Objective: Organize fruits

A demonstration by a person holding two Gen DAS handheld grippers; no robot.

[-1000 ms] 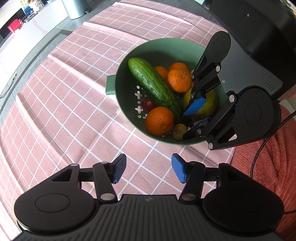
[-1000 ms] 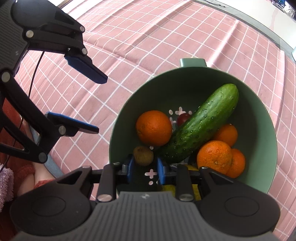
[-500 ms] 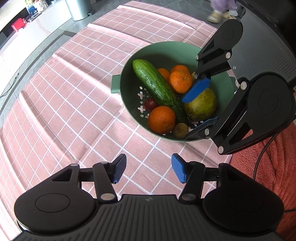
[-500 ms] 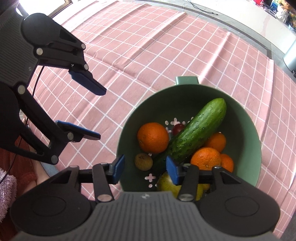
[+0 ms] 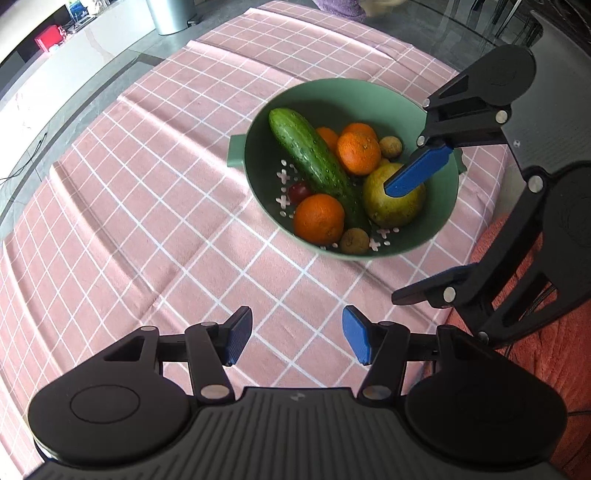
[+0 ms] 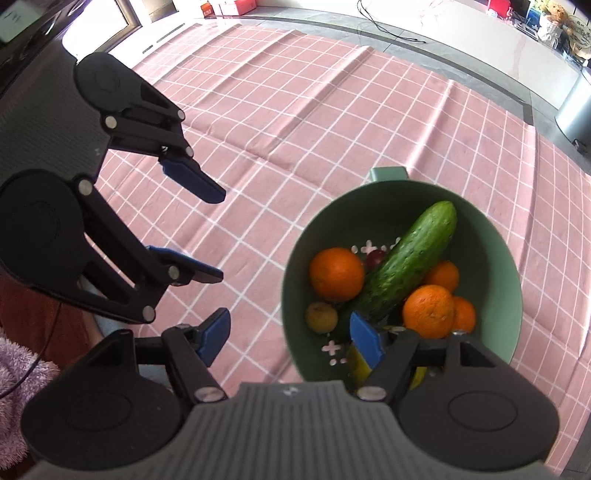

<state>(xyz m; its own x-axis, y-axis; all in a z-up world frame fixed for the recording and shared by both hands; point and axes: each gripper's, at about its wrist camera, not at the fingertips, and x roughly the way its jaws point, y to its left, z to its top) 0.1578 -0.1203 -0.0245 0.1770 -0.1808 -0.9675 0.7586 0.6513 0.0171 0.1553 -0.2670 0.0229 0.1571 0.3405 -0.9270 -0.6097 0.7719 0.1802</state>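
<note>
A green colander bowl [image 5: 439, 218] [image 6: 495, 251] sits on the pink checked cloth [image 5: 147, 206]. It holds a long cucumber [image 5: 314, 155] [image 6: 410, 262], three oranges [image 5: 319, 219] [image 6: 336, 274], a yellow-green pear [image 5: 393, 205], two small brown fruits [image 5: 354, 240] [image 6: 321, 317] and a small red fruit [image 5: 298, 190]. My left gripper [image 5: 295, 334] [image 6: 218, 234] is open and empty, above the cloth beside the bowl. My right gripper [image 6: 290, 336] [image 5: 413, 236] is open and empty, raised over the bowl's near rim, above the pear.
A red-orange fuzzy cushion [image 5: 546, 354] lies at the table's near edge, with a cable across it. A grey bin [image 5: 166, 14] [image 6: 576, 110] stands on the floor beyond the cloth. A lilac fuzzy fabric [image 6: 18, 373] shows at the left.
My right gripper has opened, letting go of the pear in the bowl, and drawn up and back. The left gripper has pulled back a little and stays open.
</note>
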